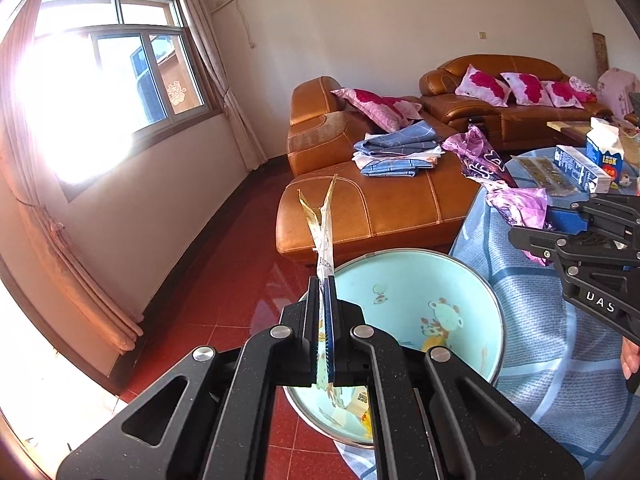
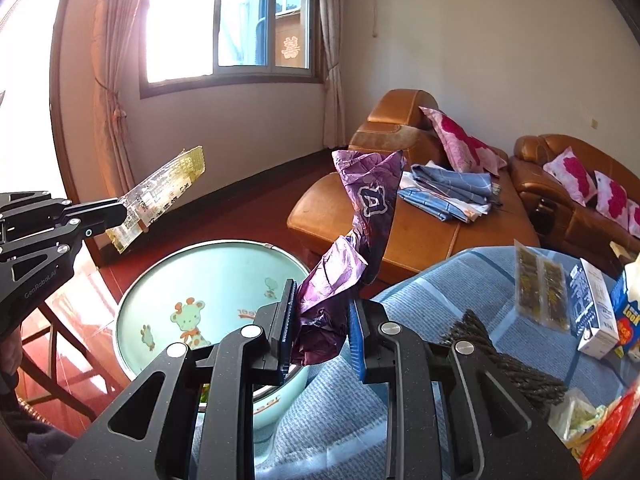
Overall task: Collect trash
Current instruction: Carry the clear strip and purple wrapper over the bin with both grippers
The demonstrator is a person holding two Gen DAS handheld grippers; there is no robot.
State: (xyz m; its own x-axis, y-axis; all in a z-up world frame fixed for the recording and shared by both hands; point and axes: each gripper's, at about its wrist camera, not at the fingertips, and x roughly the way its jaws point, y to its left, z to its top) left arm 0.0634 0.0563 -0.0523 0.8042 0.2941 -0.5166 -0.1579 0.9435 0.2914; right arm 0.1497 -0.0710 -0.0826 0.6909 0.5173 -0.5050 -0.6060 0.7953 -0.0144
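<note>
Gripping a gold wrapper (image 1: pixel 323 236), the left tongs (image 1: pixel 325 280) hang over the basin (image 1: pixel 472 300); the right tongs (image 2: pixel 322 300) pinch a purple wrapper (image 2: pixel 372 216).

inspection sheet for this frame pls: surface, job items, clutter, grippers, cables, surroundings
Surface: table under a blue cloth.
Job's things: gold-and-clear wrapper; crumpled purple wrapper; light-blue cartoon basin on the red floor beside the table.
Clutter: cartons, snack packets, dark rope.
Grippers: left gripper jaws shut on the gold-and-clear wrapper; right gripper jaws clamp the purple wrapper.
Cables: nothing seen.
Surroundings: leather sofa, folded bedding, window.
</note>
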